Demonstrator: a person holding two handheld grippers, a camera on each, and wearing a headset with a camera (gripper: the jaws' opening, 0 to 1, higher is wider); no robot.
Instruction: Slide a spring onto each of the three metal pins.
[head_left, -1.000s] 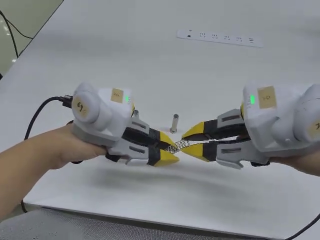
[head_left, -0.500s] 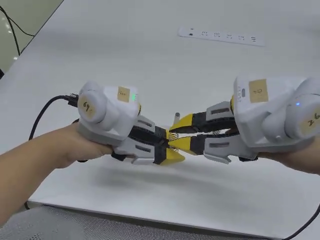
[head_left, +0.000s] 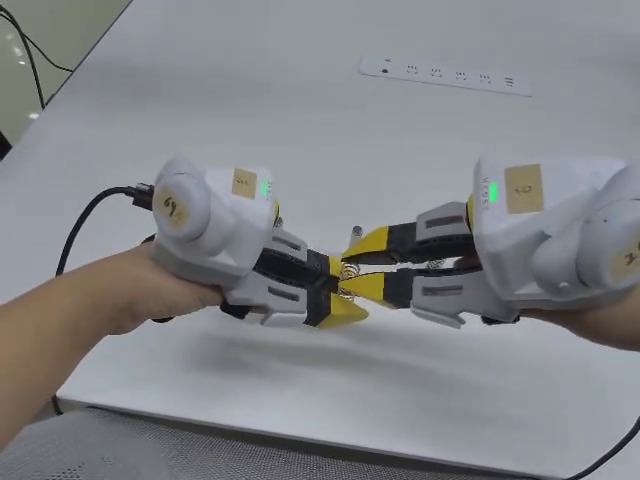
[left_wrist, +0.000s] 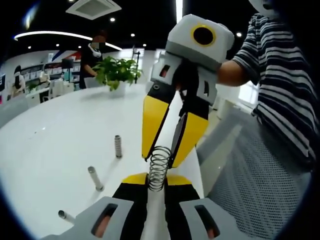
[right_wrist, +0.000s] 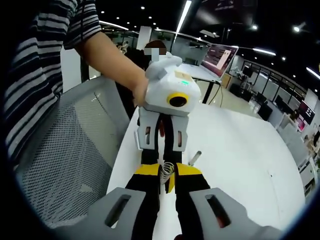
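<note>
The spring (left_wrist: 159, 167) hangs in the air between the two tool tips, one end pinched in the nearly closed left tool (left_wrist: 156, 181). Over the last second the right tool (right_wrist: 168, 176) has closed in. Its jaws now sit narrowly parted around the spring's other end, and I cannot tell whether they pinch it. This looks like a regrip. The pins (left_wrist: 95, 178) wait on the surface (head_left: 300, 100) beyond, and this spring is not yet on one.
</note>
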